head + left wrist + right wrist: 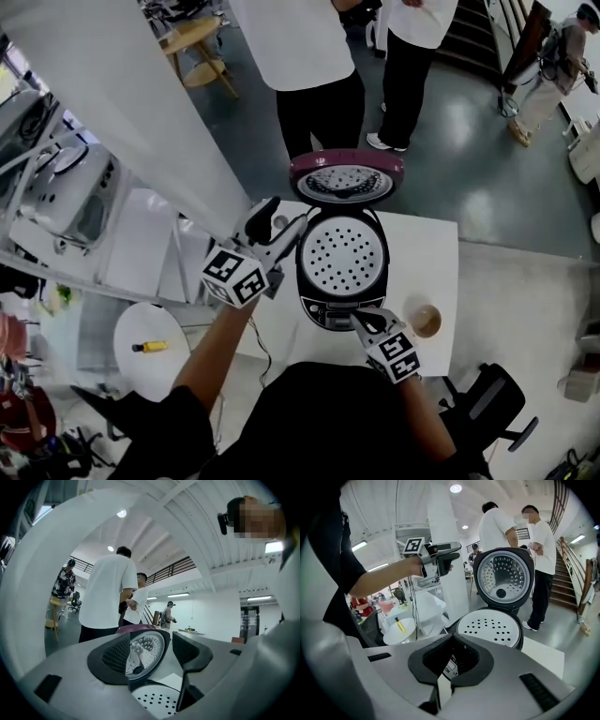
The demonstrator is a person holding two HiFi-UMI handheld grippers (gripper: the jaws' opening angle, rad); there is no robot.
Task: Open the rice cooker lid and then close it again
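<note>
The rice cooker (330, 309) stands on a white table (427, 253). Its maroon-rimmed lid (347, 178) is swung up and stands upright behind the body. The perforated white inner plate (342, 253) lies exposed. My left gripper (281, 225) is open and held level in the air to the left of the cooker, holding nothing. In the left gripper view, the left gripper (152, 656) frames the lid (145, 653) between its spread jaws. My right gripper (359, 319) is shut and empty at the cooker's front panel. In the right gripper view, the right gripper (451, 639) points down towards the plate (490, 626) and the lid (502, 578).
A small cup (425, 321) sits on the table right of the cooker, close to my right gripper. A round white side table (131, 328) with a yellow item (150, 347) stands at the left. Two people (309, 56) stand beyond the table. An office chair (492, 398) is at the lower right.
</note>
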